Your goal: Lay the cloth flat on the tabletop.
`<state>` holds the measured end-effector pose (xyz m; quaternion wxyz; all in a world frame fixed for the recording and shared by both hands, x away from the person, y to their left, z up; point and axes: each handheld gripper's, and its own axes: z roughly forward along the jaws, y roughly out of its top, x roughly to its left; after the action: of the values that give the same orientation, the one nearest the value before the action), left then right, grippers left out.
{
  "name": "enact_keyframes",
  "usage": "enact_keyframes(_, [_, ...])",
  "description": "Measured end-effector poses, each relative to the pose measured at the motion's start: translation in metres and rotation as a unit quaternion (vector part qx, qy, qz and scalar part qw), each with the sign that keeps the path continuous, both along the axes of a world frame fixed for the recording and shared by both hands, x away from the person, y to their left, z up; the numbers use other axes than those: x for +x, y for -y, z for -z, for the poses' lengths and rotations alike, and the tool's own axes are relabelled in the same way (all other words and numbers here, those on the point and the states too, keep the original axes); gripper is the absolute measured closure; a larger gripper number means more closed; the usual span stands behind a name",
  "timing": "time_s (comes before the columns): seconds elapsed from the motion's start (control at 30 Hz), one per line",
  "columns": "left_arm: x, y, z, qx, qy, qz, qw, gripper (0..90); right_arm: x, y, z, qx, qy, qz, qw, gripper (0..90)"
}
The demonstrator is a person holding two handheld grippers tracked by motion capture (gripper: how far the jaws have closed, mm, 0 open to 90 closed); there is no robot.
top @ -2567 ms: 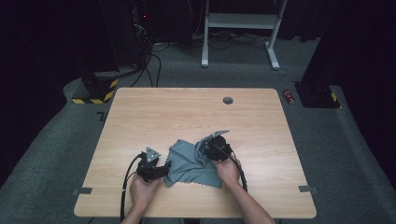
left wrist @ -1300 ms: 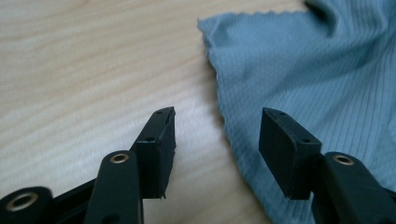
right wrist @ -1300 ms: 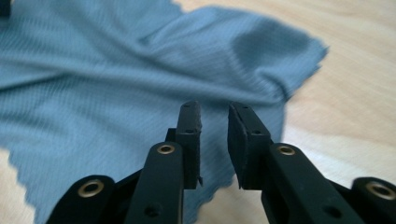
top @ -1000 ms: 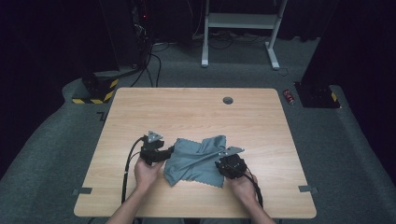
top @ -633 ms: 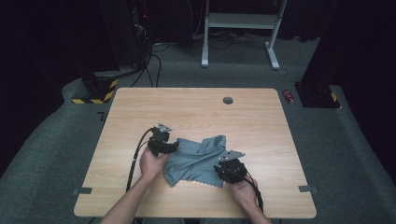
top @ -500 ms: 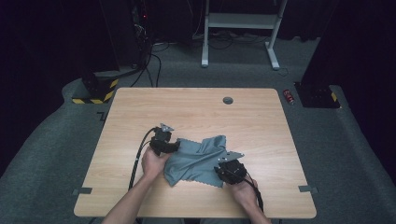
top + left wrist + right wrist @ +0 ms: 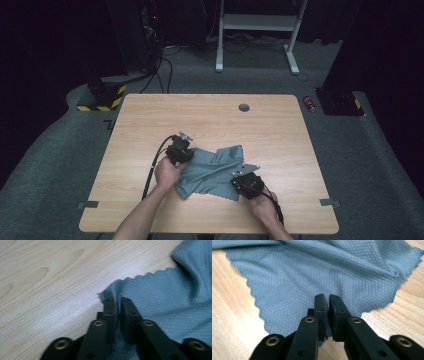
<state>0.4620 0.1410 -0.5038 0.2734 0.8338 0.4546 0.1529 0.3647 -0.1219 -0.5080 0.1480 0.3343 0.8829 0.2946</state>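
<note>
Pale wood table (image 7: 150, 200) took up most of the high view, with a round hole (image 7: 244, 107) up toward 12 o'clock, which neither gripper view caught. The grey-blue cloth (image 7: 210, 170) sat a bit below the middle of the table, rumpled and spread between both tools. The left gripper (image 7: 178, 150) was at the cloth's 10 o'clock corner, and the right gripper (image 7: 248, 184) at its 4 o'clock edge. Up close, the left gripper view had the jaws pinched on a scalloped corner of the fabric. The right gripper view showed a diamond weave and zigzag hem, with the jaws clamped on that edge too.
</note>
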Motion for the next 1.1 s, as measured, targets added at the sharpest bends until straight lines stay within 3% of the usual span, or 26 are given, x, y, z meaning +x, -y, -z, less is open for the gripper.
enact_keyframes(0.07, [0.001,0.007,-0.002,0.048,0.01,0.007,0.9988,88.2,0.0,0.001,0.0,-0.002,-0.001,-0.005,1.0,86.8])
enact_keyframes(0.1, [0.002,0.008,-0.004,0.063,0.018,0.009,0.9978,88.6,0.0,0.002,-0.001,0.0,-0.004,-0.005,1.0,87.6])
enact_keyframes(0.13, [0.003,0.007,-0.005,0.065,0.025,0.005,0.9976,89.0,0.001,0.004,-0.001,-0.001,-0.004,-0.006,1.0,87.9])
enact_keyframes(0.27, [0.01,-0.01,-0.015,0.036,0.036,-0.037,0.998,89.4,-0.002,0.009,-0.001,-0.01,0.0,-0.006,0.9999,88.4])
enact_keyframes(0.4, [0.012,-0.02,-0.014,0.054,0.045,-0.06,0.9957,88.2,-0.001,0.016,-0.001,-0.009,0.0,-0.001,1.0,88.6])
enact_keyframes(0.47, [0.012,-0.022,-0.01,0.052,0.037,-0.07,0.9955,79.9,-0.001,0.018,-0.001,-0.004,-0.001,0.003,1.0,88.5])
enact_keyframes(0.57, [0.007,-0.025,-0.011,0.023,0.03,-0.08,0.996,63.0,-0.002,0.017,-0.001,-0.004,0.002,0.008,1.0,85.7])
enact_keyframes(0.7, [-0.014,-0.024,-0.019,0.004,0.042,-0.045,0.9981,55.3,-0.005,0.02,-0.004,0.009,0.002,0.013,0.9999,81.5])
enact_keyframes(0.87, [-0.059,-0.03,-0.021,-0.031,0.045,0.0,0.9985,55.0,-0.013,0.022,-0.007,0.018,0.003,0.01,0.9998,79.7])
enact_keyframes(1.03, [-0.098,-0.042,-0.014,-0.077,0.023,0.013,0.9967,55.2,-0.017,0.021,-0.007,0.022,-0.001,0.003,0.9998,78.6])
enact_keyframes(1.1, [-0.111,-0.044,-0.01,-0.082,0.017,0.016,0.9963,54.9,-0.018,0.02,-0.006,0.023,-0.007,-0.002,0.9997,78.0])
